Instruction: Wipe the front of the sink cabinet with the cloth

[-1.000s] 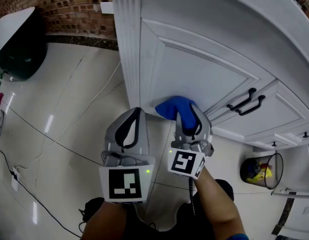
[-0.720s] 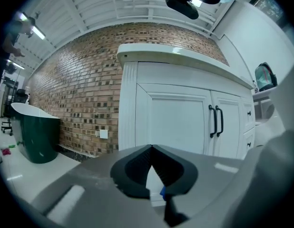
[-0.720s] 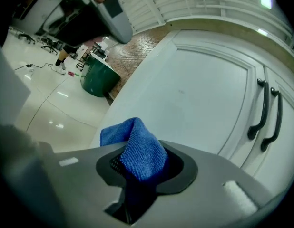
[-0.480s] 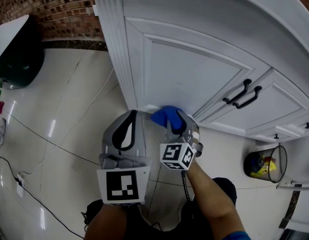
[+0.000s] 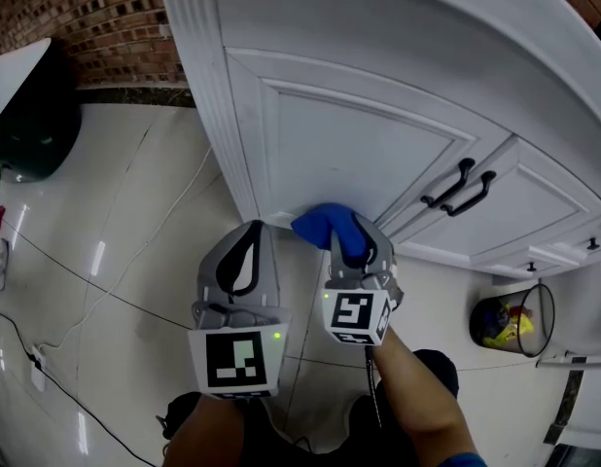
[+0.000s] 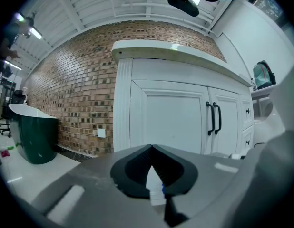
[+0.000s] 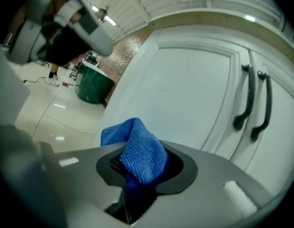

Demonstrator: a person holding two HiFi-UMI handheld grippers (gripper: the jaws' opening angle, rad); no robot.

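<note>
1. Right tool point(image 5: 352, 246): grey, two jaws clamped on the cloth. A marker cube at its rear shows a black-and-white square pattern. In the right gripper view the right tool point(image 7: 137, 167) has the fabric bunched between its dark pads.
2. Cloth point(image 5: 324, 223): blue, ribbed weave point(image 7: 139, 154), folded over the jaw tips. It sits at the lower edge of the left door, close to the cabinet's left corner post. Whether it touches the door cannot be told.
3. Left tool point(image 5: 244, 259): grey, just beside the right tool and apart from the cabinet. Its jaw tips are together with nothing held point(image 6: 151, 148). Its marker cube shows a black-and-white square pattern and a small green light.
4. Sink cabinet point(image 5: 364, 149): white, with panelled doors, a fluted corner post and a pale worktop point(image 6: 175, 49) above.
5. Door handles point(image 5: 458, 189): a black pair where the two doors meet.
6. Brick wall point(image 5: 101, 13): red-brown, with a white socket plate point(image 6: 101, 133).
7. Tub point(image 5: 33, 100): dark green with a white rim.
8. Floor point(image 5: 116, 222): glossy pale tile, crossed by a thin cable point(image 5: 96, 278).
9. Wire bin point(image 5: 512, 325): holds coloured waste, right of the cabinet.
</note>
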